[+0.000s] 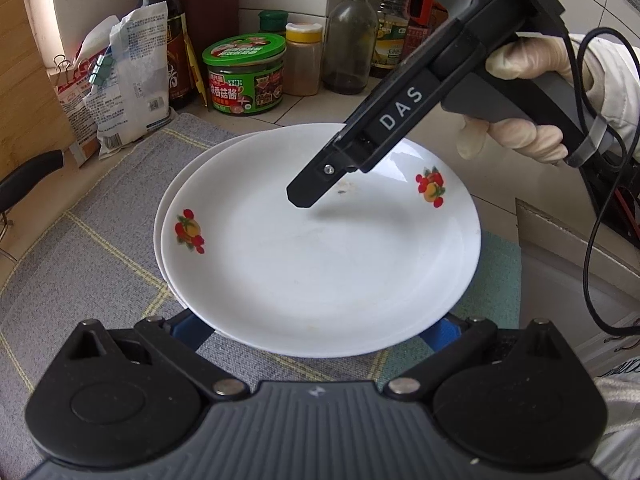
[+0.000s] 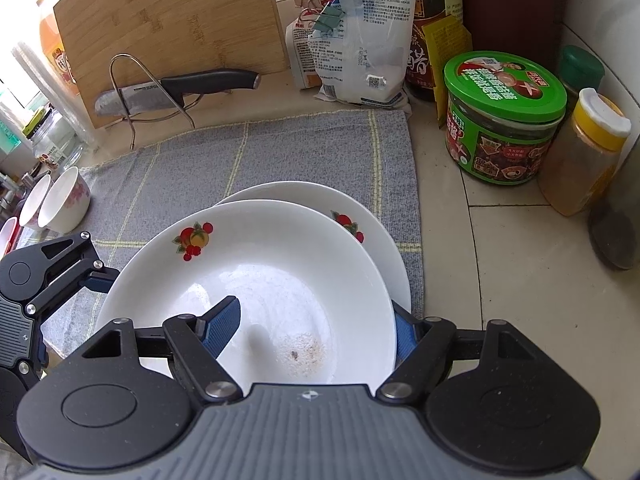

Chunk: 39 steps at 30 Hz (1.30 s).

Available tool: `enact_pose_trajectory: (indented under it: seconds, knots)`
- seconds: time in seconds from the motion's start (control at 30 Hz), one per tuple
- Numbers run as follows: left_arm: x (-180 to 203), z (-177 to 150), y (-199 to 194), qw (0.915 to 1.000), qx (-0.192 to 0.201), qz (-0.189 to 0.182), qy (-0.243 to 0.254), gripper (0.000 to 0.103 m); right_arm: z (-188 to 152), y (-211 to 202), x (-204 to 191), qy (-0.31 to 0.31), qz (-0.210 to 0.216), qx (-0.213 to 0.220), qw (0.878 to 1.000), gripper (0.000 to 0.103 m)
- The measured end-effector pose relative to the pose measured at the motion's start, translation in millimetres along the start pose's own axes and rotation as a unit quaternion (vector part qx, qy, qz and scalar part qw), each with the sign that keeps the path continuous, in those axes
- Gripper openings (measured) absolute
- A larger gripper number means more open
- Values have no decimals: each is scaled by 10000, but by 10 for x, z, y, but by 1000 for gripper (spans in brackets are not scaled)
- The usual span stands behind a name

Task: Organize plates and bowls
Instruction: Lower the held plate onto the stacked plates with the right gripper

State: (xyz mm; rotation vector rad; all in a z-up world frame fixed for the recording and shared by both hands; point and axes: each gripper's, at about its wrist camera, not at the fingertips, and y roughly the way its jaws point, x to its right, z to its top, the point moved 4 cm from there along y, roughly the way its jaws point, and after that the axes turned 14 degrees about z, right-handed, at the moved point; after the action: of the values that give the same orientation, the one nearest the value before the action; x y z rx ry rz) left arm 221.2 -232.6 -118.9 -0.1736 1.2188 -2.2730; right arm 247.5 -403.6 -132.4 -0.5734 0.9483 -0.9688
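Two white plates with fruit prints lie stacked on a grey cloth. The top plate [image 1: 320,256] [image 2: 256,280] sits slightly offset over the lower plate [image 1: 168,208] [image 2: 360,216]. My left gripper [image 1: 320,332] is open, its blue fingers [image 1: 188,332] spread wide at the near edge, partly hidden under the plates. My right gripper [image 2: 316,328] has one blue finger [image 2: 220,326] inside the top plate and the other outside its rim; it looks closed on that rim. It also shows in the left wrist view [image 1: 304,196] over the plate. Two small floral bowls [image 2: 60,200] stand at the cloth's left edge.
Behind the cloth [image 2: 280,148] stand a green-lidded jar [image 2: 504,120], a yellow-capped spice jar [image 2: 584,152], sauce bottles [image 1: 164,36], clipped bags [image 2: 360,36], a bamboo cutting board [image 2: 168,28] and a knife on a wire rack [image 2: 180,88]. A cardboard box [image 1: 576,256] stands right.
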Motion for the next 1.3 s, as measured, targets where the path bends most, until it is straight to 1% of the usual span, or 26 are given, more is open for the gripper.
enact_pose_trajectory:
  seconds: [0.57,0.8,1.0,1.3]
  knots:
    - [-17,-50,6,9994,-340,-24,-114,102,-4,165,-60,-91,-67,-283,9995,81]
    - [-58,-46,-27,9993,-319,-3,-211,101,11,176,-67,-117,-93,-313,9994,81]
    - [-58,-45,-45,9994,-304,26,-191,101,15,193,-83,-180,-145,-372,9990,82]
    - [-59,-46,-182,9997,-180,39,-182,102,22,194,-80,-194,-161,-414,9988,82]
